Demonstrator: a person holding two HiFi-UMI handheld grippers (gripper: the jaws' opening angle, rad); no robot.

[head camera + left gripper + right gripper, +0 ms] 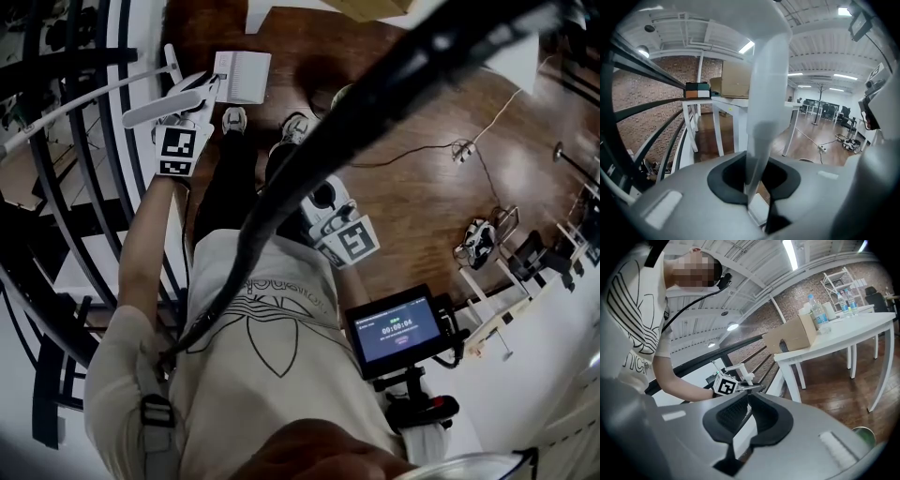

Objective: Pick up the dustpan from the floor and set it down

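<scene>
Beside the black railing (56, 75), over the wood floor (412, 103): the person is standing, seen from above, with both grippers held out in front of the body.

Left gripper (195, 94): raised and forward, on the railing side. Its own view shows the dark pads (726, 178) pinched onto the white handle (764, 93) of the dustpan (242, 77). The handle runs straight up from between the pads and passes close to the camera, filling the centre of that view.

Head view: the ribbed white pan sits just past the left gripper's tips, ahead of the shoes (234, 120). The free end of the handle sticks out the other way, toward the railing. Cannot tell whether the pan is touching the floor.

Right gripper (323, 217): lower and close to the body, well apart from the dustpan. Its pads (729, 416) are pressed together to a thin slit, with nothing between them.

Background, left gripper view: a white table (736, 101) with a cardboard box (736, 79) on it. A small lit screen (398, 328) sits at the person's right side.
</scene>
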